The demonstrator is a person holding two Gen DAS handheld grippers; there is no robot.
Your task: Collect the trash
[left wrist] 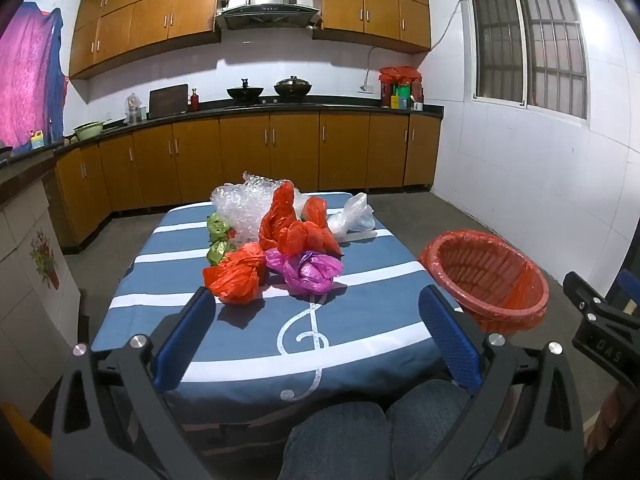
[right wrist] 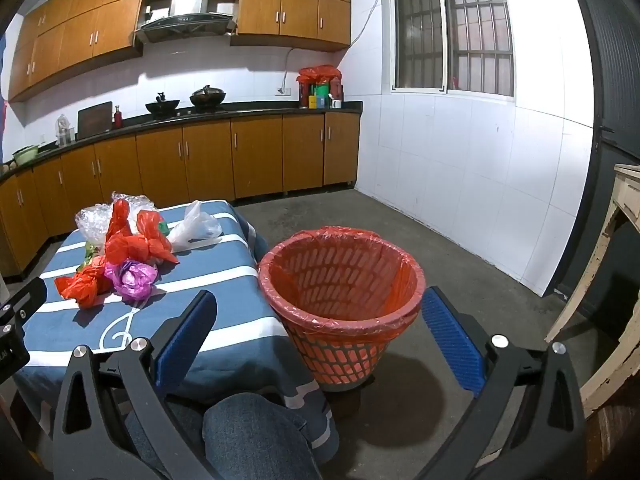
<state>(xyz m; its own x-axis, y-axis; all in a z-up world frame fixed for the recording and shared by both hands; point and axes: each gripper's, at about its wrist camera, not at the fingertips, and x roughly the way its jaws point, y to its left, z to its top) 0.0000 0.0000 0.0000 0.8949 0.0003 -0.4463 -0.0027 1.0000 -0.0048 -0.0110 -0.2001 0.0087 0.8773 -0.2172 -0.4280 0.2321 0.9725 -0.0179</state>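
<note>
Left wrist view, left tongs (left wrist: 316,304) spread, right tongs (right wrist: 320,312) spread, lined basket (right wrist: 342,280) upright, mouth upward.

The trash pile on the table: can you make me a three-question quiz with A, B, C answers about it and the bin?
1. Where does the bin stand?
A. on the table
B. on the floor beside the table
C. on the counter

2. What colour is the crumpled bag next to the near orange bag?
A. purple
B. black
C. yellow

3. What is inside the bin?
A. bottles
B. paper
C. only its orange liner

Answers: 1 B, its base rests on the floor; 2 A, the right wrist view shows purple; 3 C, only mesh and liner show.
</note>
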